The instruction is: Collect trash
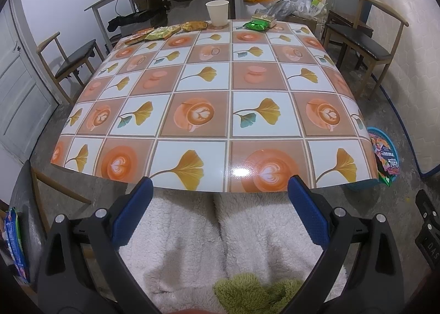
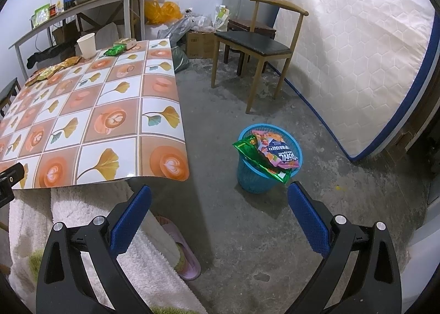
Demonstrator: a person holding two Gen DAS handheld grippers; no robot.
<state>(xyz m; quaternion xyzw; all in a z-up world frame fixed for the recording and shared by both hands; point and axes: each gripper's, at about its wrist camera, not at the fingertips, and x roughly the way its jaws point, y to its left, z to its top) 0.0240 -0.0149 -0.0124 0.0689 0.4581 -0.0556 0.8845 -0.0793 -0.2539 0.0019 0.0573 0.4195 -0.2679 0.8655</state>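
On the far left edge of the patterned table (image 1: 209,110), a row of yellow and orange snack wrappers (image 1: 162,32) lies along the far side, trailing toward the middle. Just right of them a white paper cup (image 1: 217,13) stands upright on a coaster, and further right a green wrapper (image 1: 255,25) lies beside a small patterned box (image 1: 266,18). The left gripper (image 1: 220,190) hangs above the person's fleece-covered lap at the table's near edge, its blue-padded jaws spread wide with nothing between them.

In the right wrist view, the same wrappers (image 2: 52,71), cup (image 2: 87,44) and green wrapper (image 2: 115,51) sit at the far end of the table (image 2: 90,121). A pink slipper (image 2: 184,259) rests on the concrete floor beside the fleece. The right gripper (image 2: 219,198) is held over the floor, jaws fully apart and empty. Just beyond its right finger stands a blue plastic basket (image 2: 253,182) on the floor, well apart from the table, with a green bag (image 2: 247,147) and a pink snack bag (image 2: 277,153) lying across its rim. Further right, a wooden chair (image 2: 261,44) stands near a mattress (image 2: 357,53) leaning against the wall.
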